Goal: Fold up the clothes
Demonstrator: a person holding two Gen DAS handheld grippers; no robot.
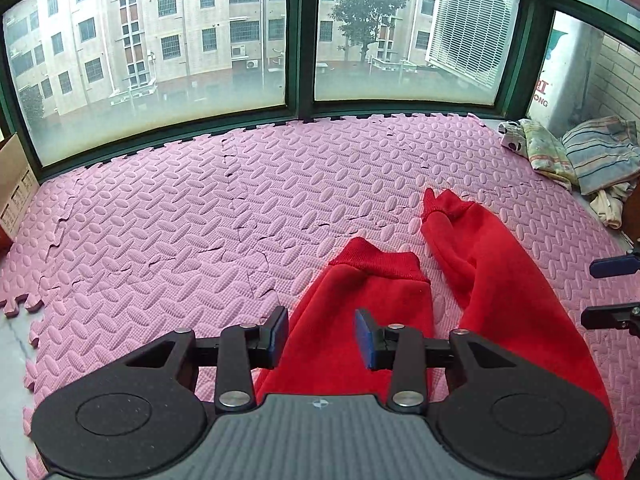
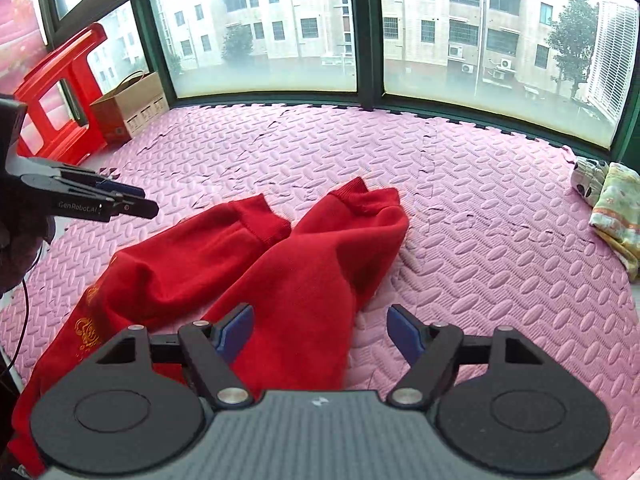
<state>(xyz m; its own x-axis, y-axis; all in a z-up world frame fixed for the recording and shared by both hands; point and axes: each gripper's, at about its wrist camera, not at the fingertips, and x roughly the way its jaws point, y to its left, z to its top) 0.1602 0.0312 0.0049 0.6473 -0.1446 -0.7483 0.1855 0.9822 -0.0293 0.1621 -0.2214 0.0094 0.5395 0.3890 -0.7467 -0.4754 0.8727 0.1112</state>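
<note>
Red trousers (image 1: pixel 360 320) lie on the pink foam mat (image 1: pixel 180 220), legs pointing toward the window, ribbed cuffs apart. They also show in the right wrist view (image 2: pixel 304 272), with gold embroidery near the waist at lower left. My left gripper (image 1: pixel 321 338) is open and empty, just above the left leg. It also shows from the side in the right wrist view (image 2: pixel 136 200). My right gripper (image 2: pixel 320 332) is open and empty, above the right leg. Its fingers (image 1: pixel 612 266) reach in at the right edge of the left wrist view.
A pile of striped and patterned clothes (image 1: pixel 572 156) lies at the mat's far right corner, also in the right wrist view (image 2: pixel 616 208). A cardboard box (image 2: pixel 128 106) and a red plastic stool (image 2: pixel 60 92) stand at the far left. Green-framed windows (image 1: pixel 300 40) bound the mat behind.
</note>
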